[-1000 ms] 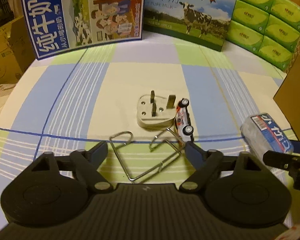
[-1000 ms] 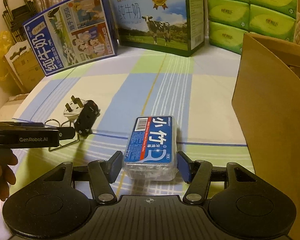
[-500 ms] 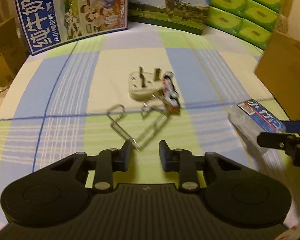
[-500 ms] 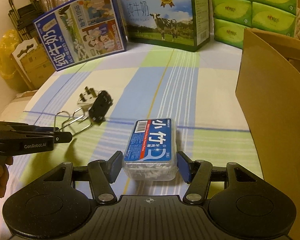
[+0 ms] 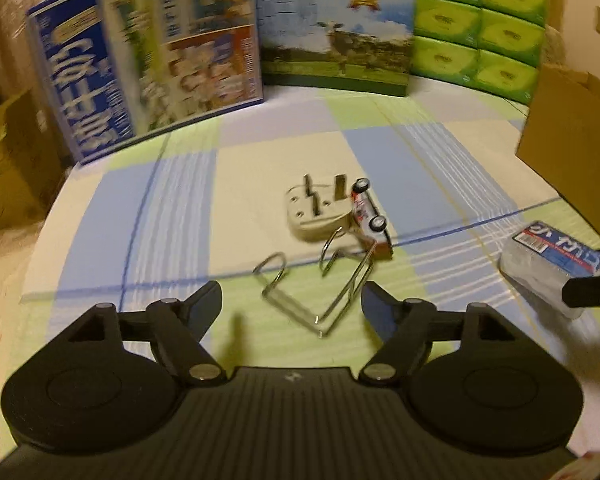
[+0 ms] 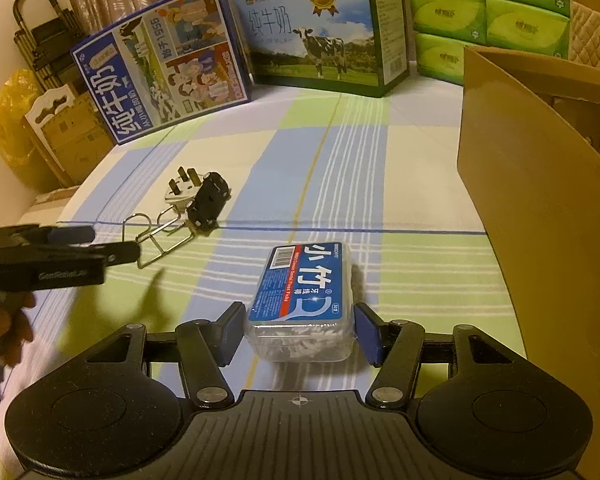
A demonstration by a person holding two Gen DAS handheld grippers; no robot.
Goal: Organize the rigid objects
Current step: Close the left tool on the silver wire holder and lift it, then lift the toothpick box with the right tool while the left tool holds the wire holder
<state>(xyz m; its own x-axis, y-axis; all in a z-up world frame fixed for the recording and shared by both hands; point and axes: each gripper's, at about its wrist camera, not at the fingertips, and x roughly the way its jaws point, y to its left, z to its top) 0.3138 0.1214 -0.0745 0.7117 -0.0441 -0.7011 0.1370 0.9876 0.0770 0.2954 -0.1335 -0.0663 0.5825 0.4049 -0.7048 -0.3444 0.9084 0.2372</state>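
A bent wire rack (image 5: 320, 292) lies on the checked cloth just ahead of my open left gripper (image 5: 292, 300). Behind it lie a beige three-pin plug (image 5: 314, 216) and a toy car on its side (image 5: 370, 220). My right gripper (image 6: 298, 332) is open, with its pads on either side of a clear floss-pick box with a blue label (image 6: 304, 300), small gaps showing. In the right wrist view the wire rack (image 6: 160, 236), the plug (image 6: 180, 190) and the car (image 6: 208, 204) lie at left, with the left gripper (image 6: 112, 250) beside them.
An open cardboard box (image 6: 540, 200) stands at the right edge of the table. Two milk cartons (image 6: 168, 64) (image 6: 324, 36) and stacked green tissue packs (image 6: 488, 16) line the back. Cardboard boxes and a folded trolley (image 6: 44, 40) stand beyond the left edge.
My left gripper narrowed half a second ago and has opened wide again, still just short of the wire rack. My right gripper stays around the floss-pick box.
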